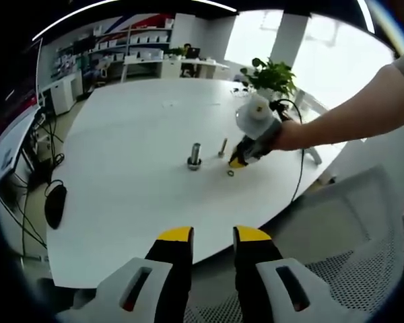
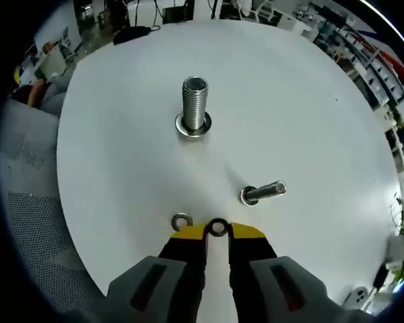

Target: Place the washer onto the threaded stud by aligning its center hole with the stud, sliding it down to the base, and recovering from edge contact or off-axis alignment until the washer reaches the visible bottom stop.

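The round white table [image 2: 108, 134] has a smooth matte top, and everything else is placed here relative to it. Off its edge, in the left gripper view, sits a chair [image 1: 363, 235] with a pale perforated mesh back, and a dark oval object [image 1: 55, 205] lies on the table's rim side near some cables.

Near the table's middle stands the large threaded stud [image 2: 195, 104], a shiny steel cylinder with fine ridged threads, upright on a flat round flange at its base. Closer to the table's near edge stands a thinner bolt [image 2: 264, 192], also threaded and bright, on its own small round base.

The right gripper [image 2: 217, 232], grey-bodied with yellow tips, is low over the table; its jaws are pressed close on a small dark ring, the washer [image 2: 218, 227], pinched at its edge between the tips. In the left gripper view a person's hand holds this gripper [image 1: 237, 161] down at the table beside the bolt.

Just beside those tips, flat on the table, lies a second steel ring [image 2: 182, 221].

The left gripper [image 1: 212, 235] hovers off the table's edge, its jaws spread slightly with nothing between them.
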Available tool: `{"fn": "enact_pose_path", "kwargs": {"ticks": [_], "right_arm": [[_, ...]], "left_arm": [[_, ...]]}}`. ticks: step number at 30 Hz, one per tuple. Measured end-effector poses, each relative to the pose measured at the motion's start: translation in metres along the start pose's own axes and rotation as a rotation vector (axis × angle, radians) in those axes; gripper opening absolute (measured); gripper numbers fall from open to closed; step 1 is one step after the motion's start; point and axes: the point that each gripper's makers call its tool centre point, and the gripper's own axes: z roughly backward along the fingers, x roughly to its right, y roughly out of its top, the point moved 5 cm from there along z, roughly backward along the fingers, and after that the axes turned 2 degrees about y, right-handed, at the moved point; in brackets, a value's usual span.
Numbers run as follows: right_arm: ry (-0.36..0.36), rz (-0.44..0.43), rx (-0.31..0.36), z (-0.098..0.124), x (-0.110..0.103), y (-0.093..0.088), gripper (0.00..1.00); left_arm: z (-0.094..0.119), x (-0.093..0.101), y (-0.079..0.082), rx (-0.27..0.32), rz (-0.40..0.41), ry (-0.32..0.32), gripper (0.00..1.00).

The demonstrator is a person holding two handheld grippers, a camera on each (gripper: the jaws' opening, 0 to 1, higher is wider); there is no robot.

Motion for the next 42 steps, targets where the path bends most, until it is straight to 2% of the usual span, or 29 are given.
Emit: {"fn": "enact_pose_path", "kwargs": {"ticks": [2, 8, 11, 18, 21, 26, 31, 42], "right_arm": [[-0.006, -0.036, 0.064, 0.007, 0.004, 0.006, 0.13], [-0.052, -0.077, 0.117, 0.026, 0.021, 0.011, 0.13], [-0.063, -0.101, 0.211, 0.038, 0.026, 0.021, 0.13], [-0.11, -0.061, 0.216, 0.048, 0.028, 0.021, 0.13], [-0.116, -0.068, 0.243, 0.05, 0.028, 0.022, 0.13], [-0.118, -0.029, 0.264, 0.05, 0.024, 0.032, 0.13], [-0.115, -0.017, 0.258, 0.045, 0.023, 0.039, 0.13], [-0.118, -0.011, 0.239, 0.043, 0.028, 0.041, 0.13]], "left_arm": [[0.0, 0.0, 0.0, 0.002, -0.001, 0.002, 0.21], [0.001, 0.0, 0.001, 0.009, -0.005, 0.003, 0.21], [0.001, 0.0, 0.002, 0.011, -0.005, 0.003, 0.21], [0.001, -0.001, 0.001, 0.008, -0.02, 0.014, 0.22], [0.002, 0.0, 0.002, 0.011, -0.022, 0.014, 0.22], [0.002, -0.001, 0.001, 0.009, -0.023, 0.016, 0.22], [0.002, -0.001, 0.001, 0.008, -0.022, 0.016, 0.22], [0.002, -0.001, 0.002, 0.015, -0.02, 0.018, 0.22]]}}
